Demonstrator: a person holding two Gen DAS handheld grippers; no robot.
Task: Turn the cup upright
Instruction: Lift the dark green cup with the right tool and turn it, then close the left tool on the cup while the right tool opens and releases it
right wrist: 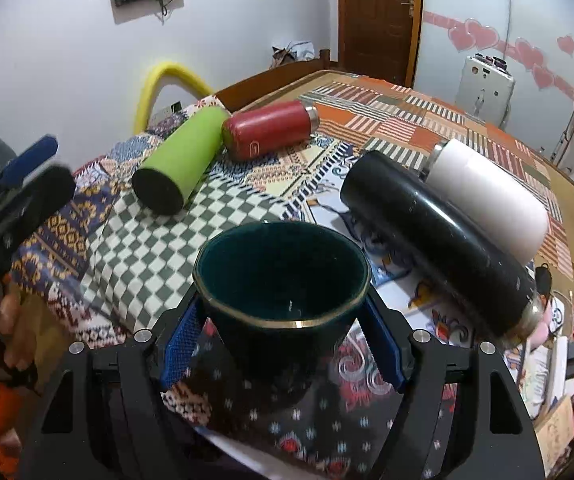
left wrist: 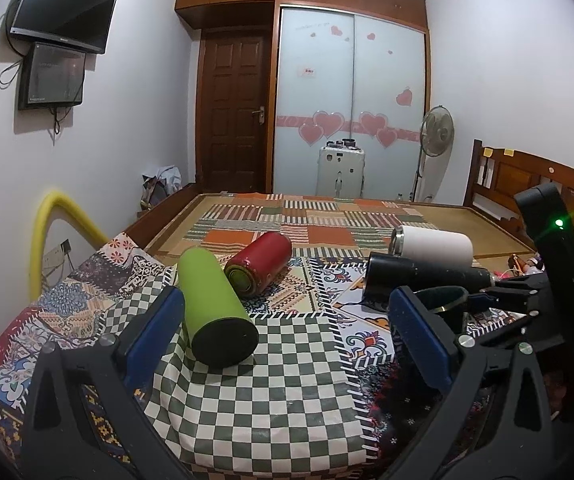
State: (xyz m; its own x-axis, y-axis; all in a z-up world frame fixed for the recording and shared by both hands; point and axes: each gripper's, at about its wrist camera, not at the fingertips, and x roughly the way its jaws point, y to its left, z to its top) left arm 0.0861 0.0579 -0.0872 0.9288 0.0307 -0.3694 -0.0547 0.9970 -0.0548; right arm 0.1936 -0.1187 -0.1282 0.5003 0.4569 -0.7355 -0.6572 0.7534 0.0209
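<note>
A dark green cup (right wrist: pixel 283 300) with a gold rim stands mouth up between the blue pads of my right gripper (right wrist: pixel 283 344), which is shut on its sides, low over the patterned cloth. In the left wrist view the cup (left wrist: pixel 445 300) shows partly behind my left gripper's right finger. My left gripper (left wrist: pixel 287 336) is open and empty above the checked cloth, with a green flask (left wrist: pixel 215 308) lying just beyond its left finger. The left gripper also shows at the left edge of the right wrist view (right wrist: pixel 27 184).
Lying on the bed's cloth: the green flask (right wrist: pixel 179 160), a red flask (right wrist: pixel 267 130), a black flask (right wrist: pixel 443 240) and a white flask (right wrist: pixel 487 196). A yellow foam rail (left wrist: pixel 47 232) stands at the left bed edge. Clutter lies at the right (right wrist: pixel 567 360).
</note>
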